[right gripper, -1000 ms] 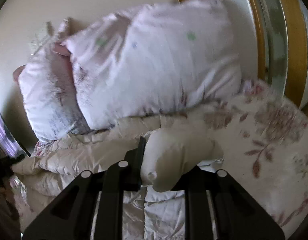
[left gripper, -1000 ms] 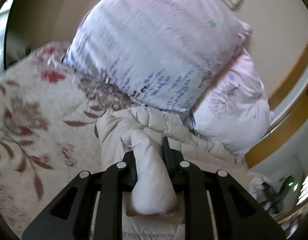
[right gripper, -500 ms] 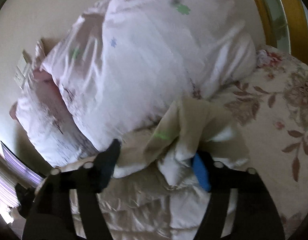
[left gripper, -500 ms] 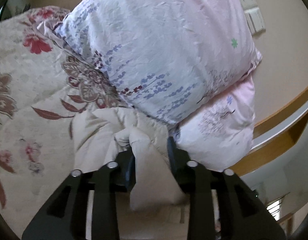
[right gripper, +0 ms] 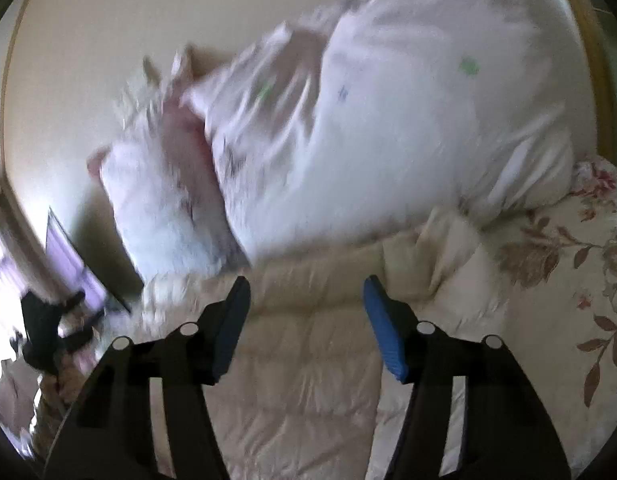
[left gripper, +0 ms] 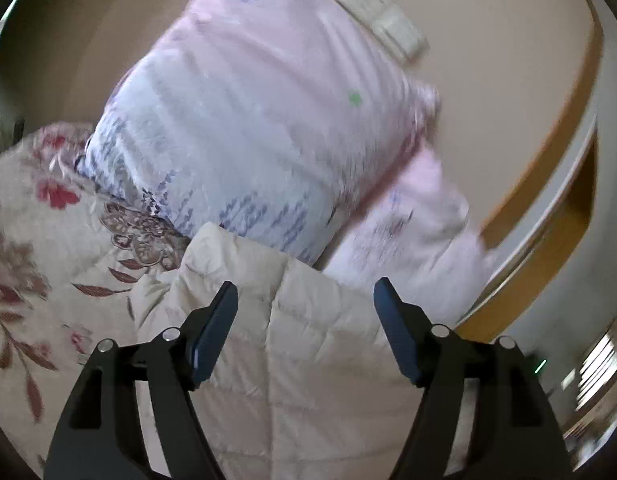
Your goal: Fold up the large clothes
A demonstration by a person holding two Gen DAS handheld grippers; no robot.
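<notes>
The jacket [left gripper: 308,344] is a cream quilted puffer, lying flat on the bed, its stitched panels spread smooth. Its far edge, toward 12 o'clock, touches the pillows. In the right wrist view the jacket [right gripper: 308,360] shows a rumpled fold at 1 o'clock; its surface is blurred there.

Jacket [left gripper: 308,344] on bedspread [left gripper: 40,248], pillows [left gripper: 248,128] behind.
</notes>
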